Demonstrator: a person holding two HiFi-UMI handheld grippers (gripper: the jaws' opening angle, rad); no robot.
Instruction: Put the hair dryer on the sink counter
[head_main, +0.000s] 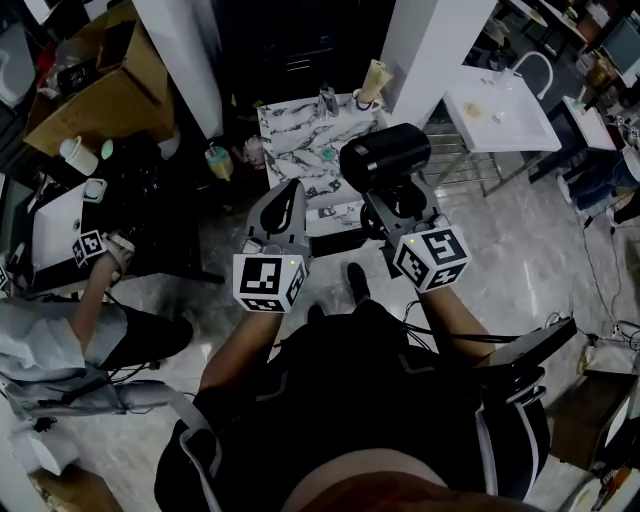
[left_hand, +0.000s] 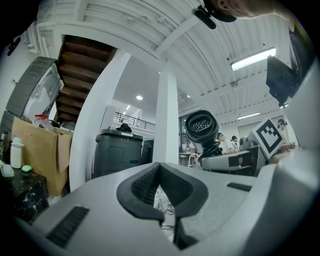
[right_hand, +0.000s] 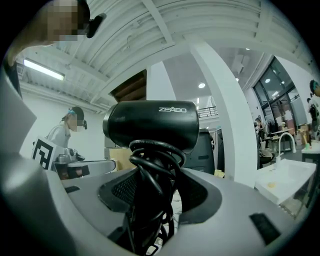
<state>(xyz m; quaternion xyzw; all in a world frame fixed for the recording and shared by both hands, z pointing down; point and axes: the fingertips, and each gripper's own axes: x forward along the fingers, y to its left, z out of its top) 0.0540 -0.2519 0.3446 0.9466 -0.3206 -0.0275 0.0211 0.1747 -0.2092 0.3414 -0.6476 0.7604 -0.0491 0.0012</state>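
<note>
Hair dryer (right_hand: 150, 125) stands clamped in right gripper (right_hand: 157, 192).

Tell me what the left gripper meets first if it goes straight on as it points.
Probably the white square pillar, dead centre beyond the shut left gripper. The marble-patterned counter seems to lie below that line; depth is unclear.

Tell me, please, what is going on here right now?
A person holds a gripper in each hand. The right claw is closed on the cord-wrapped handle of a black hair dryer, held upright in the air. The left claw is shut and empty. A marble-patterned counter lies ahead, and a white sink stands to its right; the hair dryer is not yet set down on either.
</note>
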